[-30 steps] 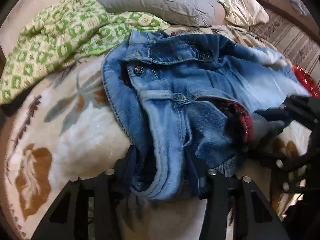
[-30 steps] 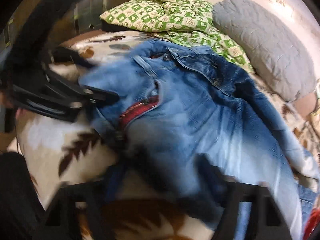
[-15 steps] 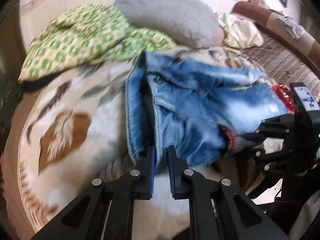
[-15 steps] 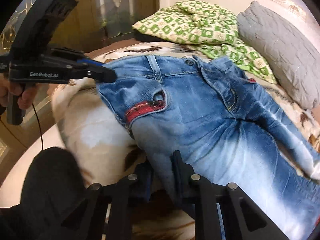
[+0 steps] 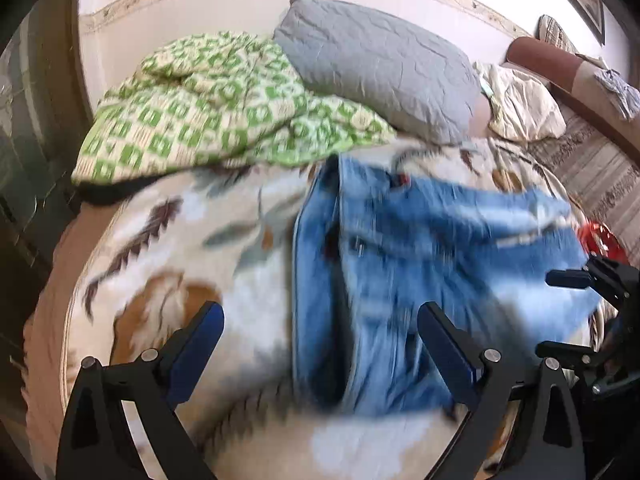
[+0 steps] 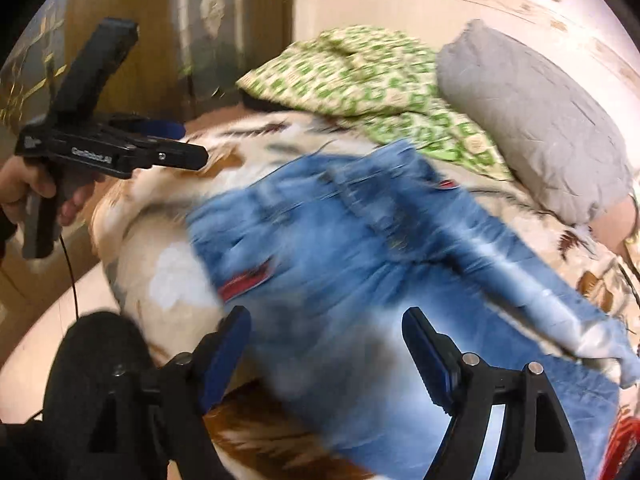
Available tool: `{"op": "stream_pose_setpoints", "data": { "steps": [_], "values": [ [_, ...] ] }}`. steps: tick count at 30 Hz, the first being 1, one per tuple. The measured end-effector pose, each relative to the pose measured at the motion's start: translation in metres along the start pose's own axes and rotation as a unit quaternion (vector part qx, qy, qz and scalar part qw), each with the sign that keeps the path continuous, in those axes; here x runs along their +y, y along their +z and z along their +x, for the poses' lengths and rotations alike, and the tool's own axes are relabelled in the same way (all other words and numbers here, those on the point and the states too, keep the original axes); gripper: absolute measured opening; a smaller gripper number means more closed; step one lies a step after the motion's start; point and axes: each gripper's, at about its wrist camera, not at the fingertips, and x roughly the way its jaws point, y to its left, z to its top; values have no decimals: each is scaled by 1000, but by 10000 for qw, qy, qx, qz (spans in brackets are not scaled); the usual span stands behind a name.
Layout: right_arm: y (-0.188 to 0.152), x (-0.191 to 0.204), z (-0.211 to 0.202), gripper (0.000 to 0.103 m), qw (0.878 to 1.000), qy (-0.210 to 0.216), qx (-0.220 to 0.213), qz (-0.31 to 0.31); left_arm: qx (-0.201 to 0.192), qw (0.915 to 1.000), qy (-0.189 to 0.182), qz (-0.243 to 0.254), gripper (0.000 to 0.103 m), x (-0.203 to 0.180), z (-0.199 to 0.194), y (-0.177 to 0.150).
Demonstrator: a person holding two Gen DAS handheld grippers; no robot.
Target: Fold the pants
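A pair of blue jeans (image 5: 420, 264) lies spread on a patterned blanket (image 5: 168, 256), waistband toward the left, legs running right; the frames are blurred. My left gripper (image 5: 320, 322) is open and empty, just above the waistband's near edge. My right gripper (image 6: 326, 334) is open and empty above the seat of the jeans (image 6: 360, 240), near a red pocket trim (image 6: 244, 280). The left gripper also shows in the right wrist view (image 6: 192, 146), held off the bed's left edge. The right gripper shows at the right in the left wrist view (image 5: 560, 312).
A green checked quilt (image 5: 216, 100) and a grey pillow (image 5: 380, 60) lie at the back of the bed. A cream pillow (image 5: 520, 108) and a brown bolster (image 5: 560, 60) are at far right. A red thing (image 5: 600, 236) lies by the jeans' legs. A wooden door (image 6: 160, 40) stands left.
Both grippers were shut on the jeans' waistband half a second ago. Now both have opened, let go and pulled back; the jeans lie flatter on the blanket.
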Motion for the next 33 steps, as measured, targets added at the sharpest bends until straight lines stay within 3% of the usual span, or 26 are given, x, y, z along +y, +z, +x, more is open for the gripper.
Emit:
{"op": "stream_pose_setpoints", "data": {
  "steps": [7,9,13,16,21,22,24,25,26,28,29,30,32,33],
  "values": [
    [40,-94,-8,81,9980,-177,21,604,353,9988,-209,277,97,-21,85,82],
    [50,-113,0,81,9975,-162,81,681,579,9978,-172,285,97,-25,110,92],
    [68,-135,38,81,9966,-449,433,546,919,9957,-17,151,97,-24,167,119],
    [83,-139,71,81,9971,-326,576,368,1056,9944,-77,40,97,-24,197,134],
    [114,-163,123,81,9935,-132,588,970,1325,9905,-337,-178,97,-25,230,145],
    [118,-169,133,81,9909,23,609,1199,1365,9896,-406,-193,93,-26,235,146],
    [121,-176,150,80,9833,468,659,1631,1459,9882,-432,-142,68,-27,243,146],
    [121,-178,159,80,9792,581,689,1816,1614,9858,-439,-152,46,-26,250,143],
    [120,-178,168,78,9768,579,771,1913,1760,9829,-504,-222,39,-23,256,140],
    [118,-180,181,73,9714,609,865,2126,1702,9839,-507,-178,38,-23,259,138],
    [115,-182,187,66,9672,700,857,2286,1664,9848,-488,-88,36,-25,258,138],
    [114,-184,189,51,9645,693,809,2414,1646,9851,-503,-45,34,-26,257,138],
    [116,-186,190,27,9646,685,691,2451,1650,9843,-626,-36,16,-25,257,139],
    [119,-185,190,21,9645,743,689,2437,1674,9835,-682,-35,14,-26,257,139]
  ]
}}
